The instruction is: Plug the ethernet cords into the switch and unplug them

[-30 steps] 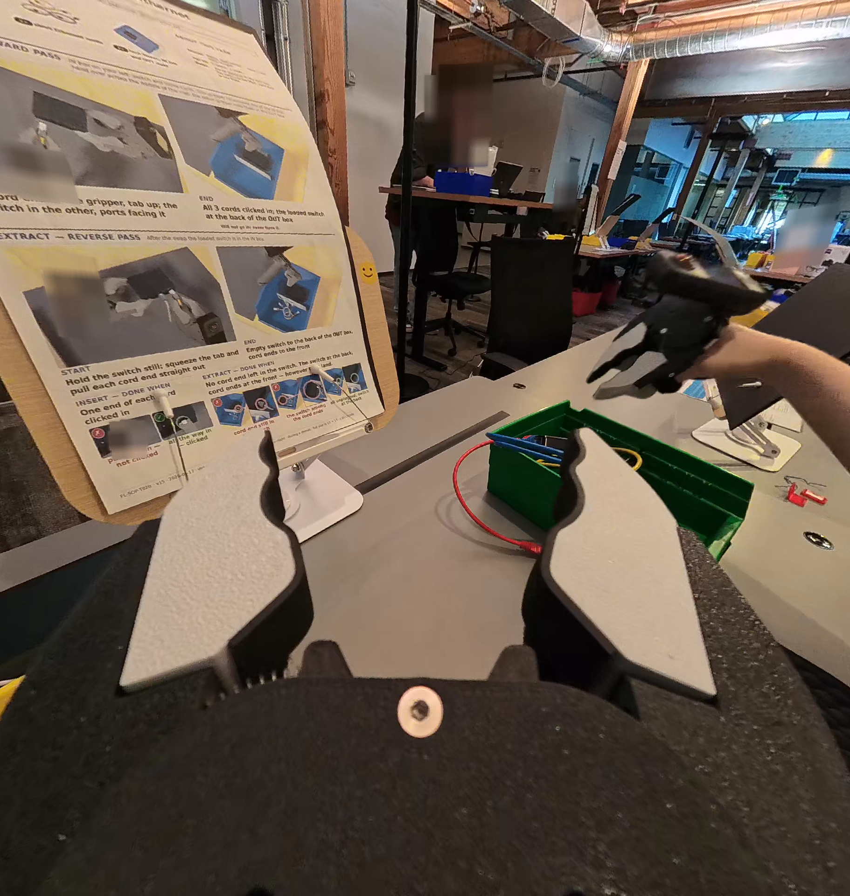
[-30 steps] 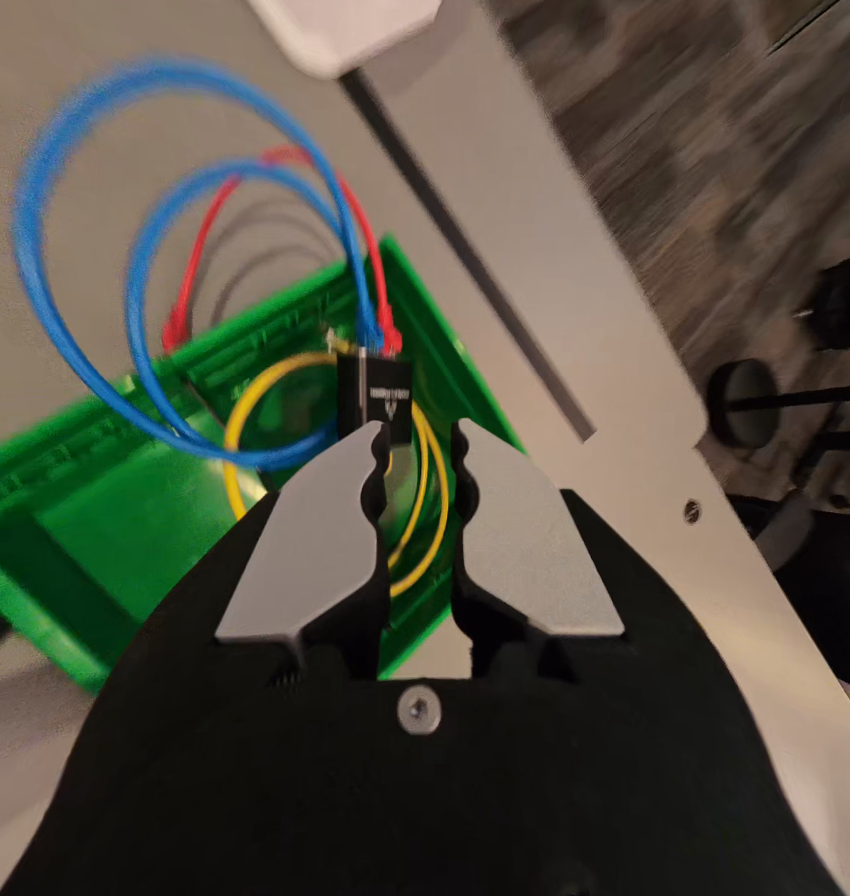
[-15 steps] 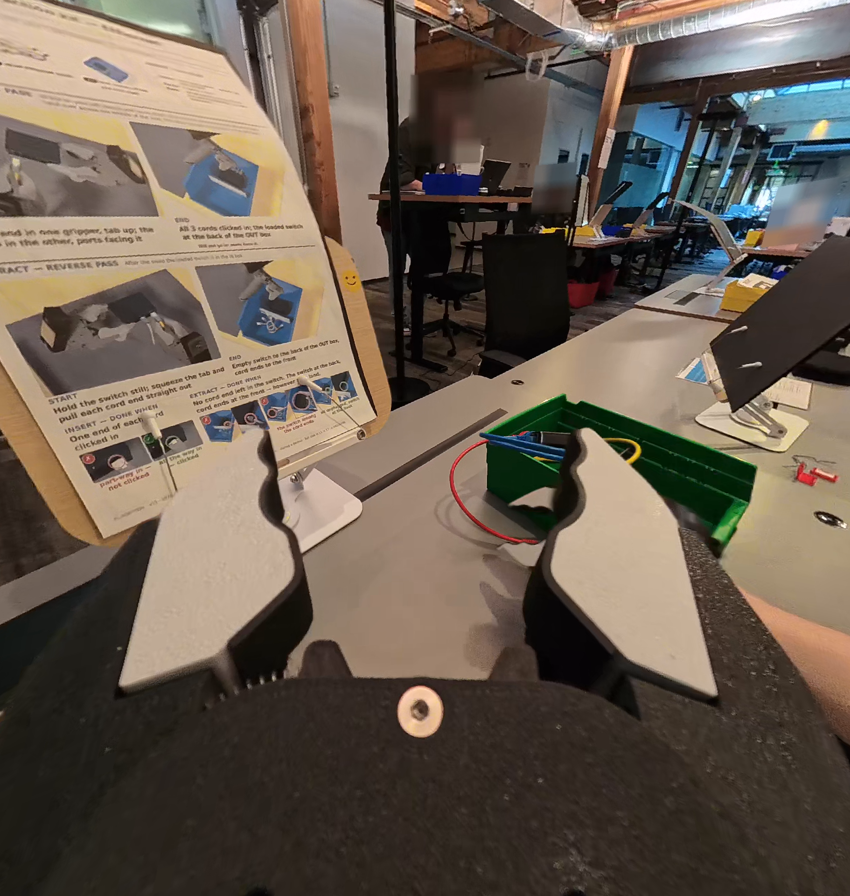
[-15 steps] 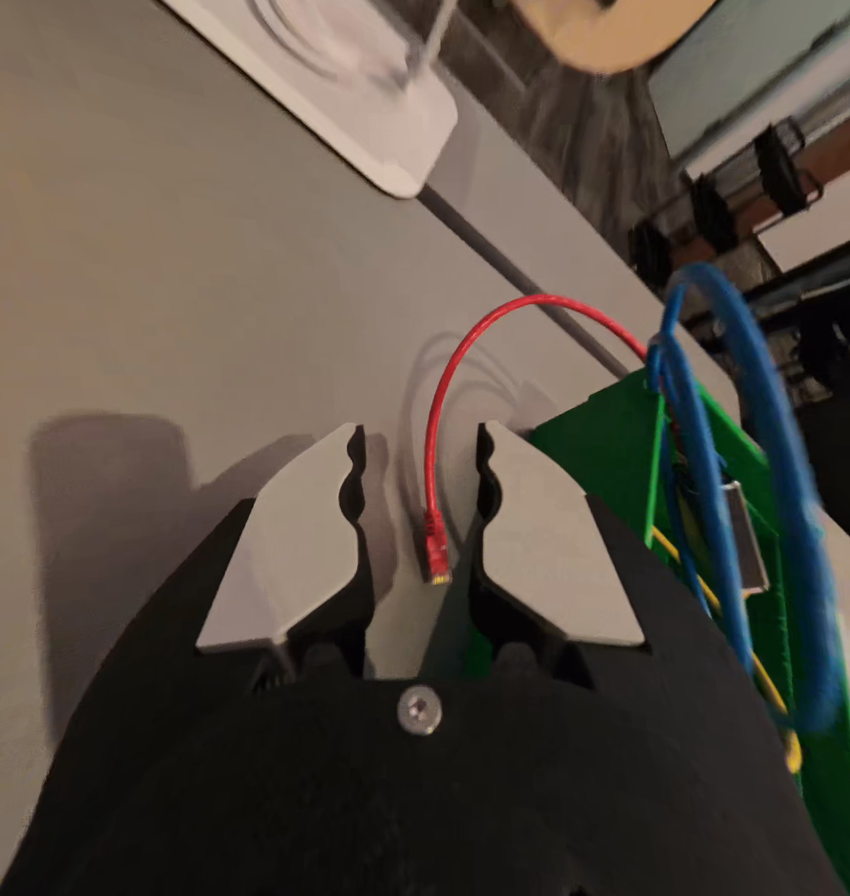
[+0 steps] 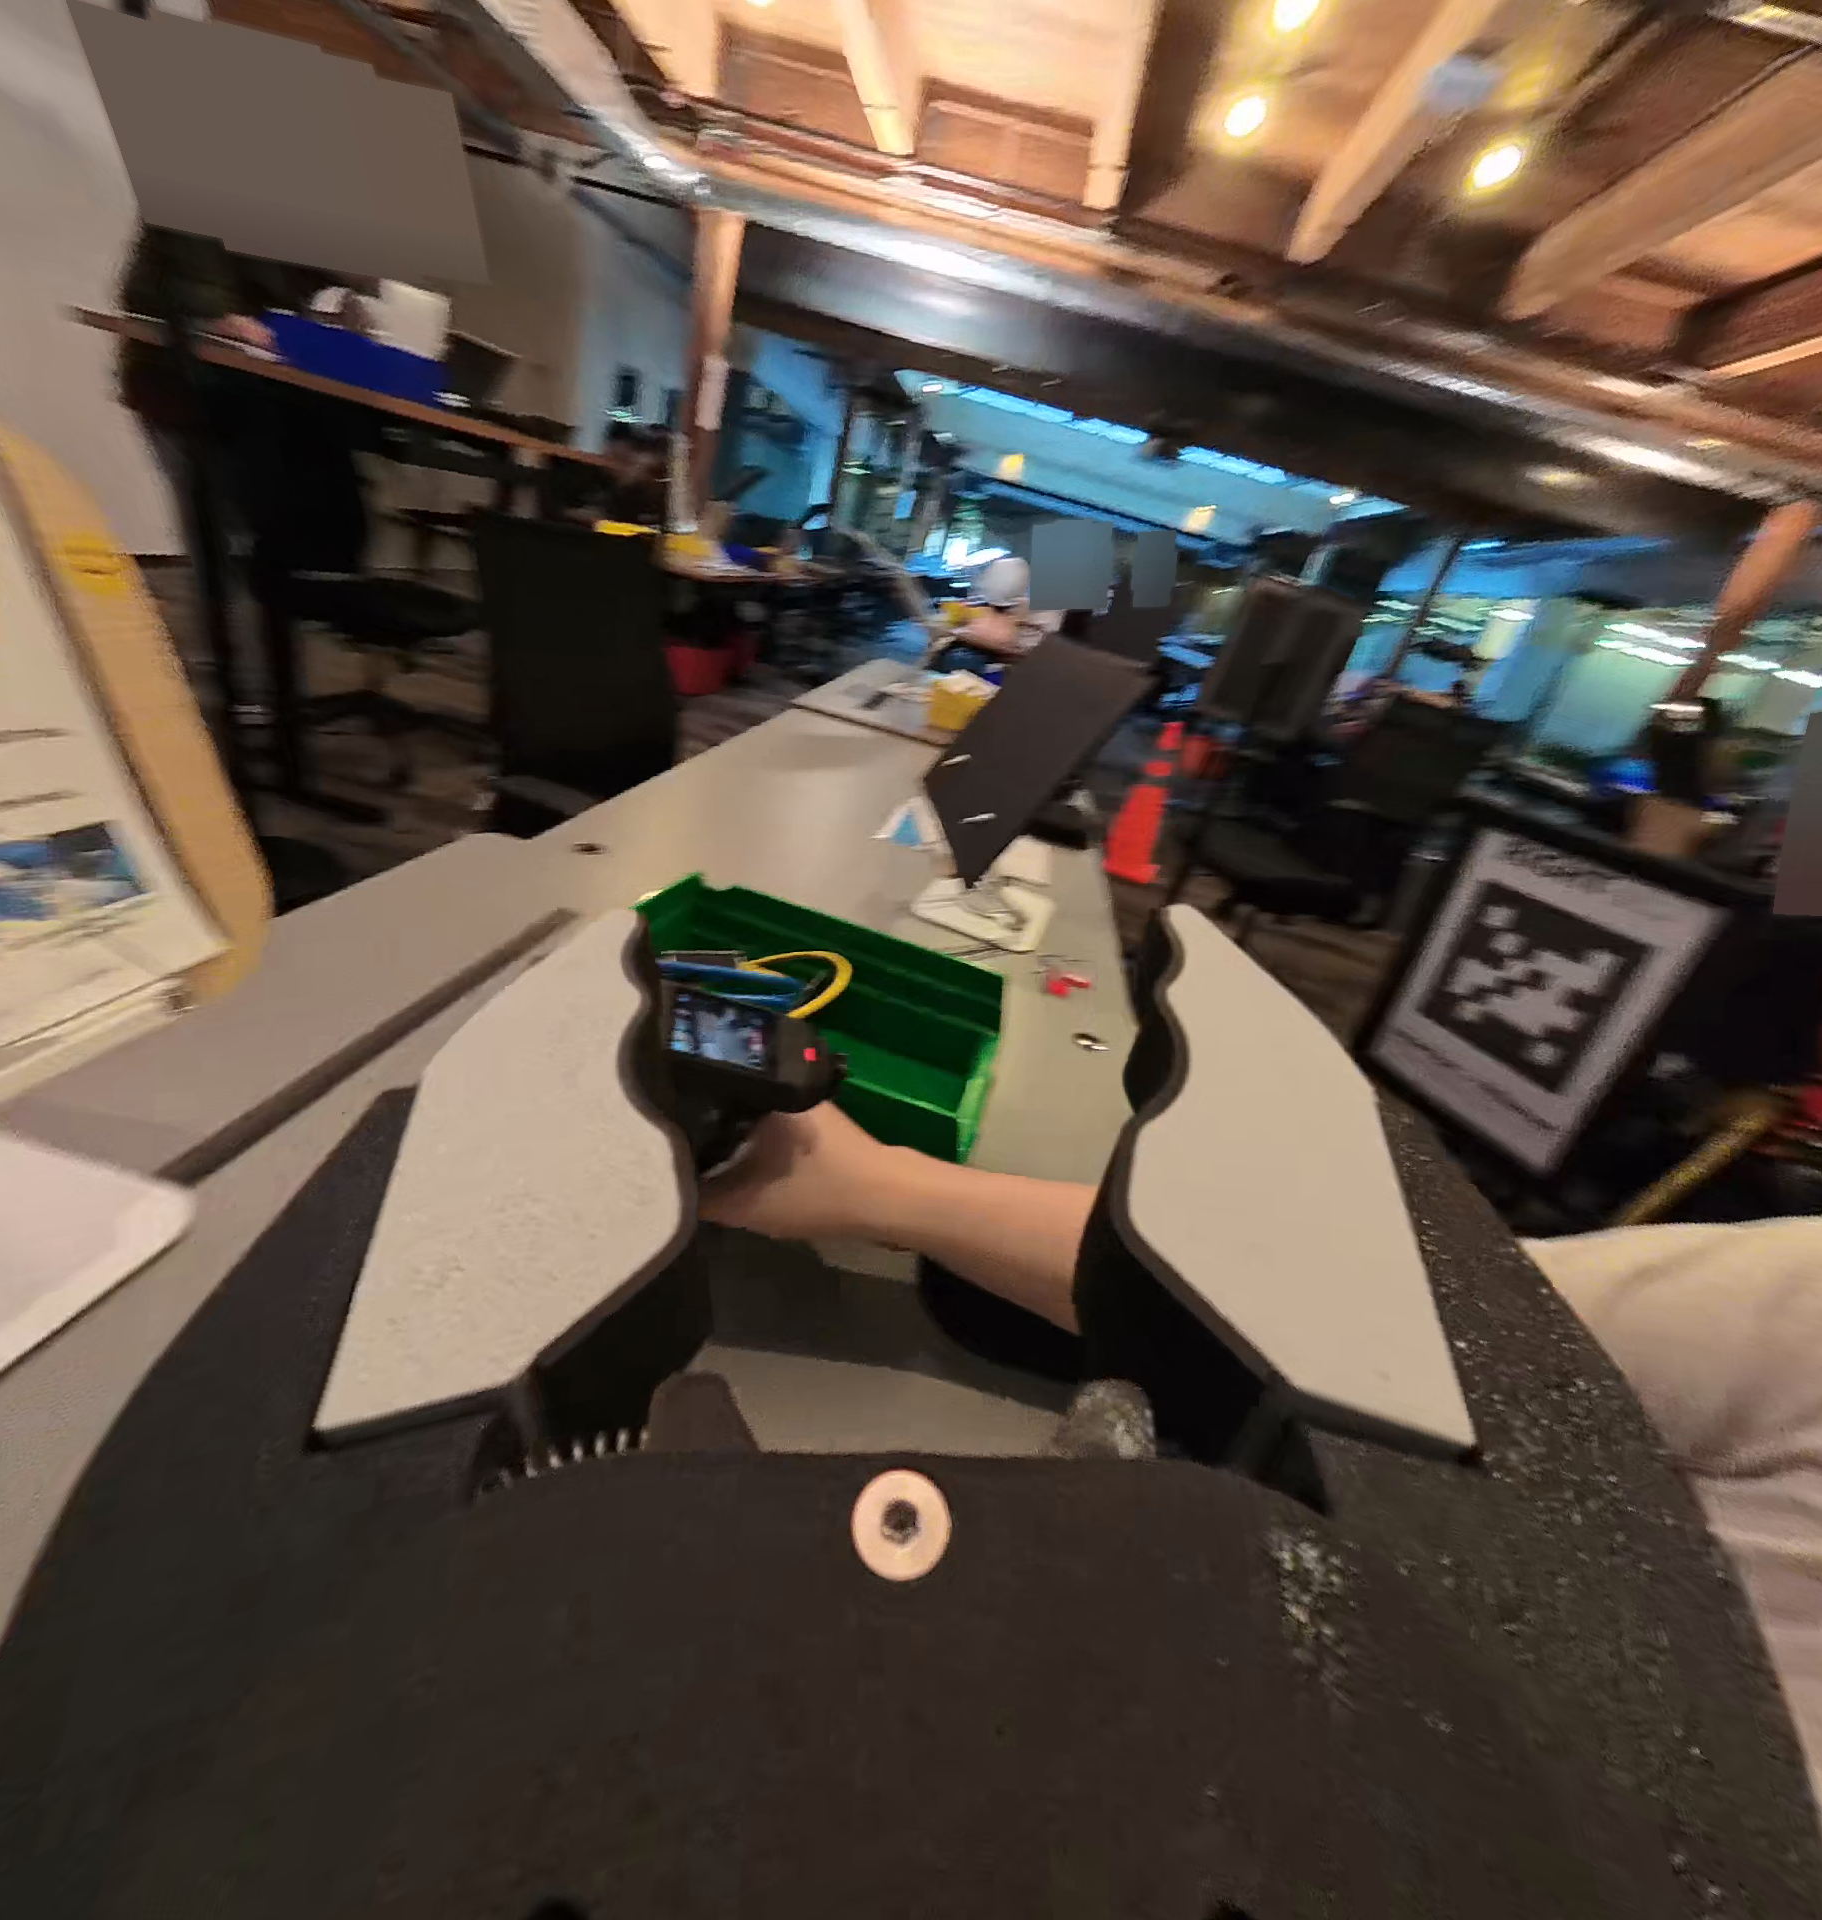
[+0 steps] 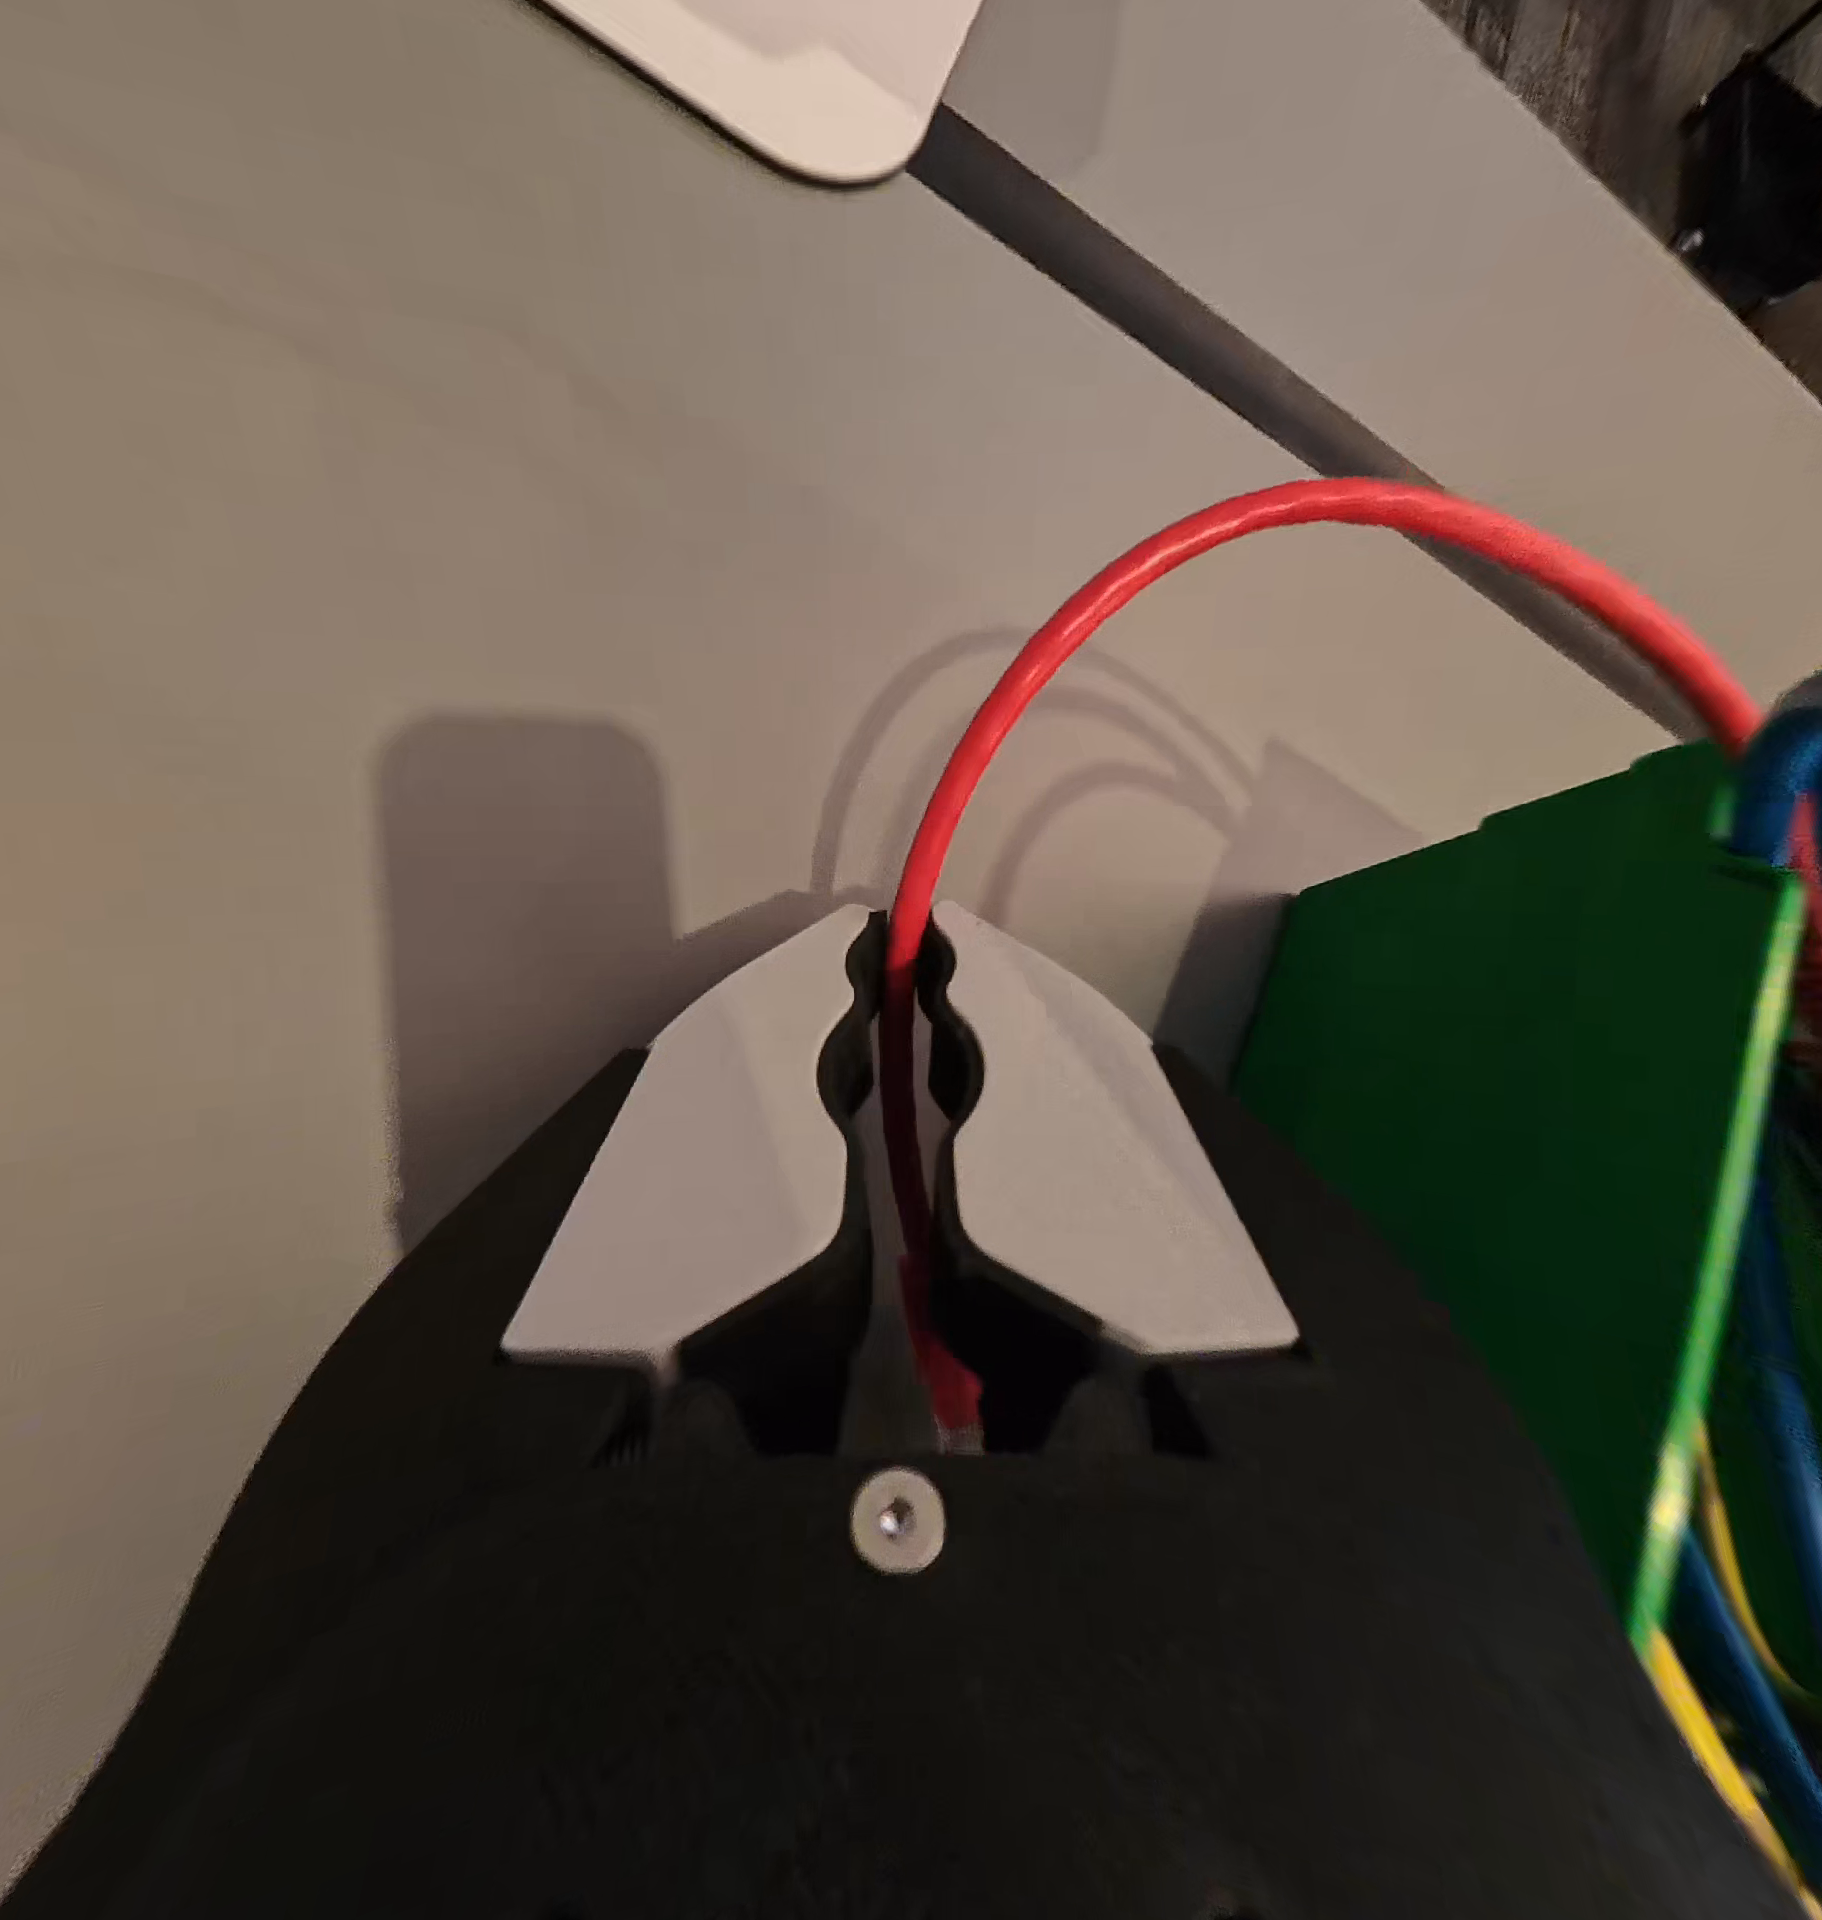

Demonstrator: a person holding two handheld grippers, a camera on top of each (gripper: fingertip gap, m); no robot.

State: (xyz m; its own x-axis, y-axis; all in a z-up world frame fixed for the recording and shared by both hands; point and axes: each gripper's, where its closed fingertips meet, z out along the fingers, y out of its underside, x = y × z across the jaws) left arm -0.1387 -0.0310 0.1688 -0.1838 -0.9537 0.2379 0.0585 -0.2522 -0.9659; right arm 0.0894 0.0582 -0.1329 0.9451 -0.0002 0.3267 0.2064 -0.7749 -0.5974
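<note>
The red ethernet cord [image 6: 1000, 748] runs lengthwise between the two fingers of the right tool [image 6: 905, 925], which are closed narrowly on it; its red plug [image 6: 951, 1387] sits deep between them, near the tool's body. From the fingertips the cord arches up and over to the right, to the corner of a green bin [image 6: 1489, 1039] that stands on the desk [image 6: 367, 520]. Blue cords [image 6: 1811, 748] and a yellow cord [image 6: 1707, 1745] lie in that bin. In the left wrist view a small dark box [image 5: 694, 958], probably the switch, shows at the bin's near end where the blue cords and the yellow loop [image 5: 819, 977] meet, though it is blurred.

The left tool [image 5: 896, 935] stands wide open with nothing between its fingers. Beyond it a forearm [image 5: 917, 1205] reaches across to a hand gripping the right tool's handle, whose small lit screen [image 5: 720, 1034] faces back.

The desk is smooth pale grey, with a dark slot [image 6: 1146, 291] running across it and the cords' curved shadows falling on it. A white stand base [image 6: 782, 73] rests near the slot. Farther along the desk is a black tilted board [image 5: 1032, 748] on a white foot, with small red pieces [image 5: 1063, 979] beside it. At the left edge stands a wooden board with a printed sheet [image 5: 45, 831].

The room is a large open workshop with wooden ceiling beams [image 5: 1406, 125], round ceiling lights, a silver duct, dark office chairs [image 5: 574, 665], further desks, an orange cone [image 5: 1141, 821] and a framed black-and-white marker panel [image 5: 1530, 987] at the right. The left wrist view is motion-blurred.
</note>
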